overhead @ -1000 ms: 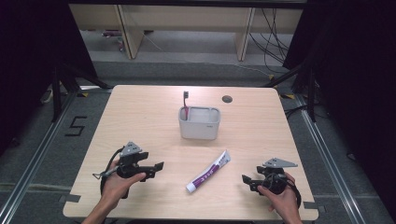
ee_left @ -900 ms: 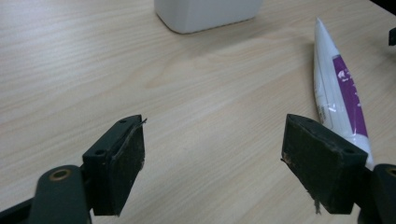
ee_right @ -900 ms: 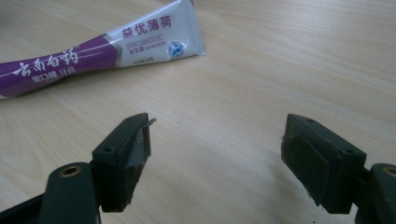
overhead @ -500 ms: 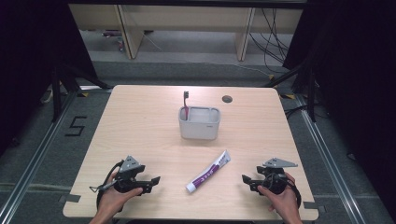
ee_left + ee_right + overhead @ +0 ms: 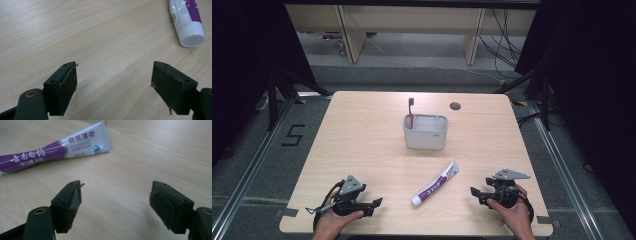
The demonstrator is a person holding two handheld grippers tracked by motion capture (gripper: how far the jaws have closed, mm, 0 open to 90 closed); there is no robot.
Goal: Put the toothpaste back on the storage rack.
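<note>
Centrally low in the high view, on the pale wooden surface (image 5: 362, 145): white-and-purple plastic toothpaste tube (image 5: 435, 183), lying flat. Long axis diagonal, from lower left to upper right of the frame; white round cap at the lower-left end, flat crimped tail at the upper-right end, pointing toward the grey rounded-rectangular holder cup (image 5: 425, 132) above it, well apart from it. Standing in that cup's left corner, upright: red-handled toothbrush with dark bristles (image 5: 411, 112).

Lower left of the high view: left claw (image 5: 373, 204), held in a hand, resting low over the surface, tips aimed right toward the capped end of the tube, near it but apart. Jaws wide, nothing between them. Seen through the left gripper view (image 5: 113, 75): bare wood between the black pads, tube cap (image 5: 192, 40) in the upper right corner, facing down-frame.

Lower right of the high view: right claw (image 5: 475, 193), held in a hand, tips aimed left toward the tube, apart from it. Jaws wide, just now narrowing a touch, nothing between them. Seen through the right gripper view (image 5: 116, 195): tube (image 5: 57, 150) across the upper left, crimped tail toward the top centre, purple part toward the left edge.
</note>
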